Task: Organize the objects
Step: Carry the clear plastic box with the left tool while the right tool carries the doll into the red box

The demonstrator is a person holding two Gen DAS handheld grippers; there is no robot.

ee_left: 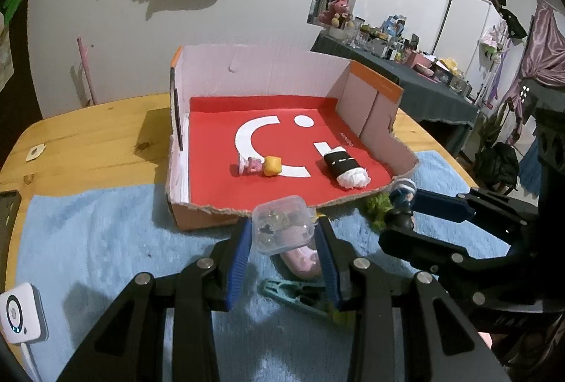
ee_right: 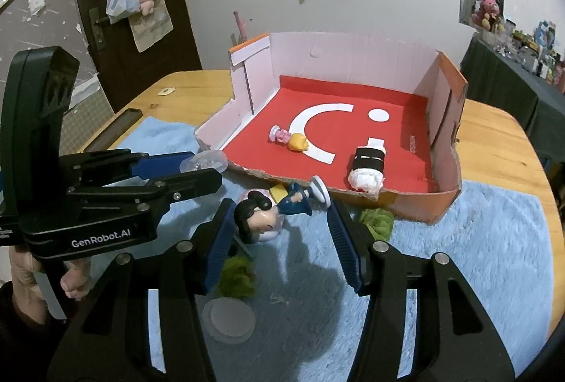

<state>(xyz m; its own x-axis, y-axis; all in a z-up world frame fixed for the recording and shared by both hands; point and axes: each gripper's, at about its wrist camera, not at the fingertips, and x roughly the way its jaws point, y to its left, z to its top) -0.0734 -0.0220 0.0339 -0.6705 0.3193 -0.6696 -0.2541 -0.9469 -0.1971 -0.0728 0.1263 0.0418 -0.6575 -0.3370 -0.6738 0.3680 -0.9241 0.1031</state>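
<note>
My left gripper [ee_left: 284, 228] is shut on a small clear plastic box [ee_left: 282, 223], held above the blue mat just before the cardboard box's torn front edge [ee_left: 212, 209]. The box also shows in the right wrist view [ee_right: 204, 163]. My right gripper [ee_right: 280, 212] holds a dark-haired figurine in blue [ee_right: 272, 210], lifted near the box's front; its jaws look wide and the grip is unclear. In the left wrist view the figurine [ee_left: 400, 195] sits between the right fingers. Inside the red-floored box [ee_right: 353, 142] lie a pink and yellow toy [ee_right: 291, 139] and a black-and-white roll [ee_right: 367, 166].
On the blue mat [ee_right: 459, 258] lie a pink object [ee_left: 300, 262], a teal clothes peg [ee_left: 296, 297], green tufts [ee_right: 376, 221] [ee_right: 236, 278] and a round clear lid [ee_right: 229, 318]. A white device [ee_left: 21, 316] sits at the mat's left. The wooden table [ee_left: 88, 135] surrounds it.
</note>
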